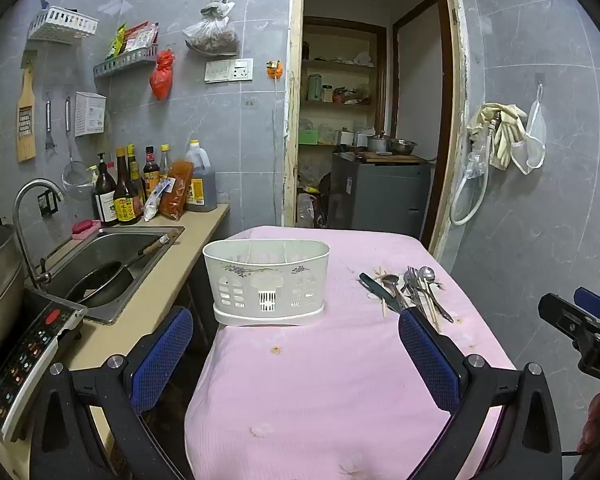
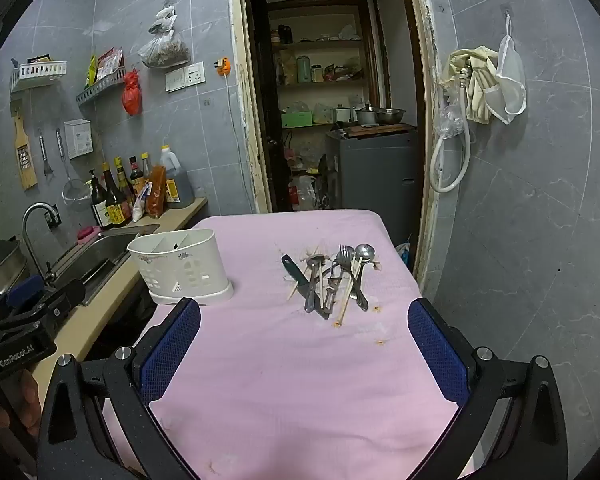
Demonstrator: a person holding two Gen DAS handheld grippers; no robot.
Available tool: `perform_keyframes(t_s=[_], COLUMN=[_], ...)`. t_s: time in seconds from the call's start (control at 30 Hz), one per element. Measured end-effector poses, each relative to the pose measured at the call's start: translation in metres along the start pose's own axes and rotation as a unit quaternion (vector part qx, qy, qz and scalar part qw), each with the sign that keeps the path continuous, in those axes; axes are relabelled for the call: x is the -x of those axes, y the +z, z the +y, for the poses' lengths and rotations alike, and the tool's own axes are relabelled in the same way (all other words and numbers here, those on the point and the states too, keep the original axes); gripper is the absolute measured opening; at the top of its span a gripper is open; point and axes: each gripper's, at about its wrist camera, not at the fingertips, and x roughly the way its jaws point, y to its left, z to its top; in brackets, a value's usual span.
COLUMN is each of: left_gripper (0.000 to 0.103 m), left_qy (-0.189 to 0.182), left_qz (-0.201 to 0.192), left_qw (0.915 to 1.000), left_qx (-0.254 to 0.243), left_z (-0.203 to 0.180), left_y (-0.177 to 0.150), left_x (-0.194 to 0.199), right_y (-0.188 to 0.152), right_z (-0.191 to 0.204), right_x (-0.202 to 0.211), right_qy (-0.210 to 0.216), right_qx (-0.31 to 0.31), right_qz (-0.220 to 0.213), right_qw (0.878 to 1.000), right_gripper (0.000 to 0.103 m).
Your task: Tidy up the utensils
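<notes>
A white plastic utensil holder (image 1: pixel 266 280) (image 2: pixel 180 268) with inner dividers stands upright on the pink-covered table (image 1: pixel 320 380) (image 2: pixel 300 360), left of the middle. To its right lies a loose pile of utensils (image 1: pixel 410 290) (image 2: pixel 332 276): spoons, a fork, wooden chopsticks and a dark-handled knife (image 2: pixel 294 272). My left gripper (image 1: pixel 296 330) hangs open in front of the holder, nothing between its blue pads. My right gripper (image 2: pixel 304 320) is open too, just short of the pile. Each gripper shows at the edge of the other's view.
A counter runs along the left with a steel sink (image 1: pixel 112 256) holding a pan, a tap (image 1: pixel 32 216), sauce bottles (image 1: pixel 140 192) and an induction cooker (image 1: pixel 28 352). An open doorway (image 1: pixel 372 120) lies behind the table. A tiled wall (image 1: pixel 540 200) closes the right side.
</notes>
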Motion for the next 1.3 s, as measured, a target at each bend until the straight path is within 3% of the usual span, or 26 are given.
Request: perform_keyframes(t_s=[1.3], left_gripper=[0.103], left_qy=[0.000], left_qz=[-0.001], left_qw=[1.0000], left_qx=[-0.002], left_z=[-0.0005], left_y=[-0.0001], left_x=[-0.0002], right_y=[-0.0008], right_z=[-0.0018], right_x=[0.0004], right_qy=[0.002], right_qx=[-0.002], right_qz=[0.003], right_qw=[1.000], right_gripper=[0.102])
